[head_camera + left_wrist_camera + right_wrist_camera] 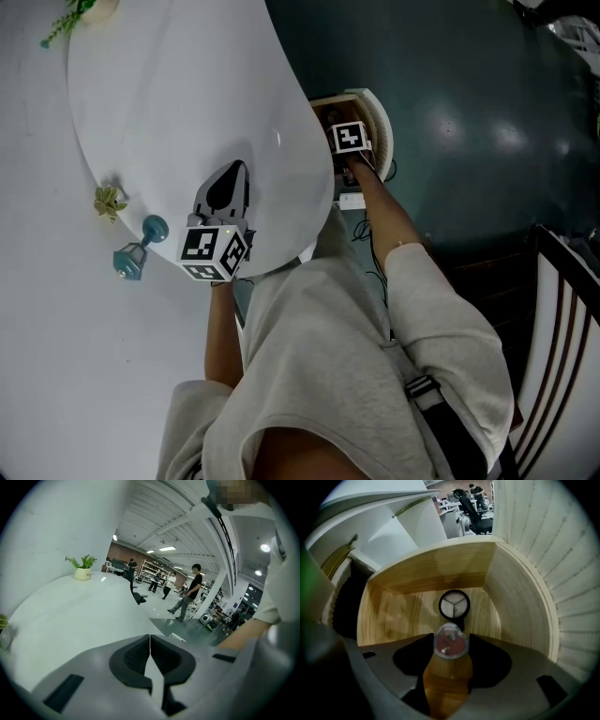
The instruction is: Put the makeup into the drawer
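Observation:
A heart-shaped red makeup case (pixel 450 642) with a clear rim sits between the pads of my right gripper (pixel 451 645), which is shut on it. The gripper points steeply down into the open wooden drawer (pixel 515 606). A round black compact (pixel 454 604) with a white three-part face lies on the drawer floor just beyond the case. In the head view the drawer (pixel 328 101) shows beside the white table's edge, with the right gripper's marker cube (pixel 350 138) over it. My left gripper (pixel 230 180) hovers over the white table (pixel 178 103), its jaws shut together on nothing (pixel 150 644).
A teal stemmed object (pixel 139 248) and a small green flower (pixel 110 201) lie on the table left of the left gripper. A potted plant (pixel 83 569) stands at the far edge. A striped chair (pixel 562 347) is at the right. Several people walk in the distance.

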